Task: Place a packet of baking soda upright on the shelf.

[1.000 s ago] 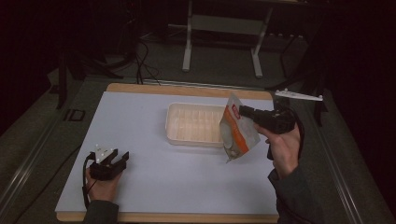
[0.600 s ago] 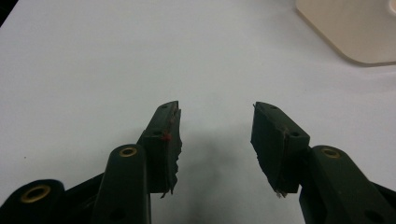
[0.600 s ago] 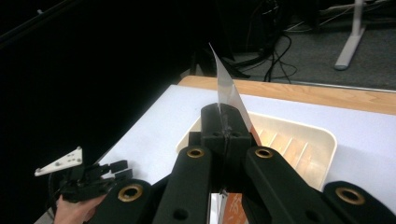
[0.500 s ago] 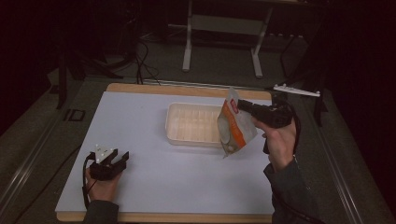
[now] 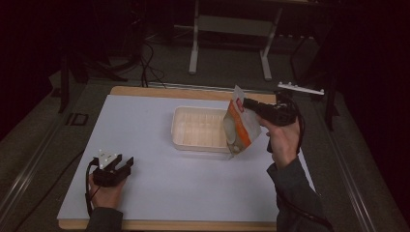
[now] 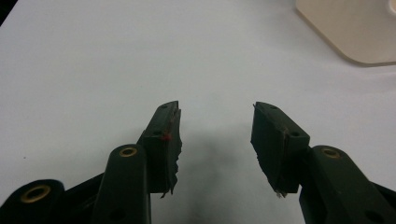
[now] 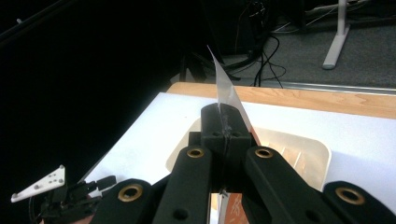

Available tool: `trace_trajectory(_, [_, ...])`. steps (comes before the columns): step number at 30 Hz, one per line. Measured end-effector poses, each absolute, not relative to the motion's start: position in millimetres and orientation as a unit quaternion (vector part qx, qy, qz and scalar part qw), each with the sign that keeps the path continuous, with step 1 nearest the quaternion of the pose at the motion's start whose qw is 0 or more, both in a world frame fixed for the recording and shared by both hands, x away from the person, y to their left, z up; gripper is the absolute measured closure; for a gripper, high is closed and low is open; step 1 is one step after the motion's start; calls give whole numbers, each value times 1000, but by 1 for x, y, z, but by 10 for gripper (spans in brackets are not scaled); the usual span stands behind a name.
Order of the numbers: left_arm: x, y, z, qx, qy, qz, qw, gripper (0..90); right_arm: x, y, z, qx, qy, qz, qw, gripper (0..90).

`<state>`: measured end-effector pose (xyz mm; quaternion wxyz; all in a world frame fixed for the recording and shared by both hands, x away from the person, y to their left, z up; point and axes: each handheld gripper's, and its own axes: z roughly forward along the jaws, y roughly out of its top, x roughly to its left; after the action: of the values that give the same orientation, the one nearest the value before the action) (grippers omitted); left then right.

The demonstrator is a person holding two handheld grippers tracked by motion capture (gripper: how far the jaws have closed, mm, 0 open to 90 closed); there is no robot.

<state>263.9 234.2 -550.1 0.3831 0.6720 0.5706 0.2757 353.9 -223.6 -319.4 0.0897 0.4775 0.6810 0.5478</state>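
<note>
High view: pouch pinched in right tongs.

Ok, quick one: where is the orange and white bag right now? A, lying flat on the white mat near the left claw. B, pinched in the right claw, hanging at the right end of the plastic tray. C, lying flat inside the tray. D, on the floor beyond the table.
B: the right claw is shut on the top edge of the bag, which hangs at the right end of the tray.
</note>
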Motion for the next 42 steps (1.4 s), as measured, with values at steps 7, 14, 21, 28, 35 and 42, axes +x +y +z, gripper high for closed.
trace_trajectory(7, [264,234,-550,671,571,275,384,518,360,-217,-319,483,679,543,107,900])
trace_trajectory(14, [264,234,-550,672,570,275,384,518,367,-213,-322,489,672,546,108,900])
trace_trajectory(21, [264,234,-550,672,571,274,384,518,375,-210,-325,490,665,552,115,900])
trace_trajectory(28, [264,235,-550,672,571,274,385,518,384,-208,-328,493,655,562,111,900])
trace_trajectory(35, [264,235,-550,671,571,272,386,518,396,-207,-336,505,645,564,101,900])
trace_trajectory(42, [264,235,-550,670,572,272,387,518,404,-202,-343,508,643,561,119,900])
